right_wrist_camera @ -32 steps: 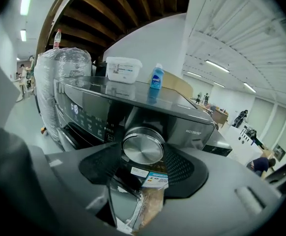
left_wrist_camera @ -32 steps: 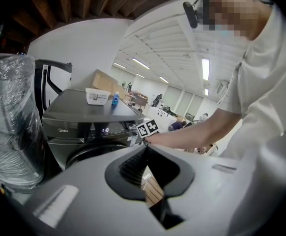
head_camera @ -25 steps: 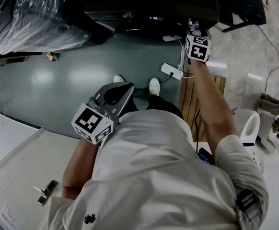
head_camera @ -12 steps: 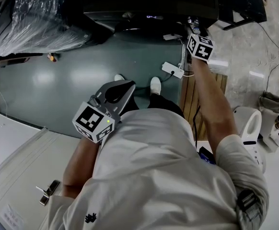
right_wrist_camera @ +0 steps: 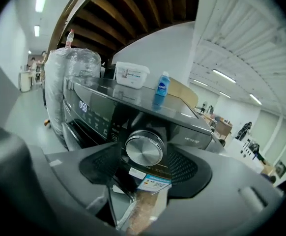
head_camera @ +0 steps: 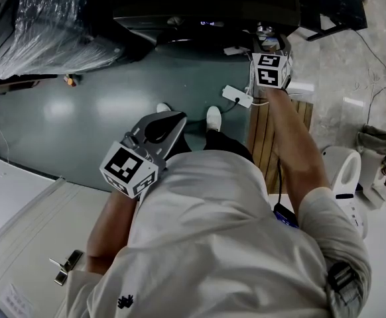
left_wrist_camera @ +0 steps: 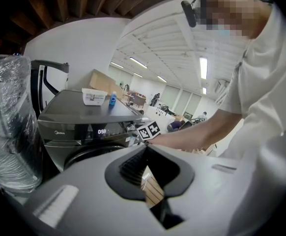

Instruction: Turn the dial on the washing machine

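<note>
Dial (right_wrist_camera: 144,150): chrome, on washing machine (right_wrist_camera: 133,107) front panel, at 1 o'clock in head view. Right gripper (head_camera: 268,44): pinching dial across its rim, apparently for twisting. Left gripper (left_wrist_camera: 146,151): pressed together, empty, parked at 8 o'clock, clear of the work.

The person wears an off-white short-sleeved shirt (head_camera: 226,244) with a small dark emblem (head_camera: 123,303) low on its left side, dark trousers (head_camera: 227,146) and white shoes (head_camera: 213,118). Both forearms are bare, the skin tanned: the right forearm (head_camera: 291,144) is long and lean, the left forearm (head_camera: 105,225) shows beneath the sleeve. The left gripper (head_camera: 161,127) is a smooth grey shell with a black ribbed lining round its opening, and carries a white cube (head_camera: 128,171) printed with black square markers. The right gripper (head_camera: 267,42) bears a matching marker cube (head_camera: 270,70). A dark camera mount (left_wrist_camera: 192,10) sits on the head.
</note>
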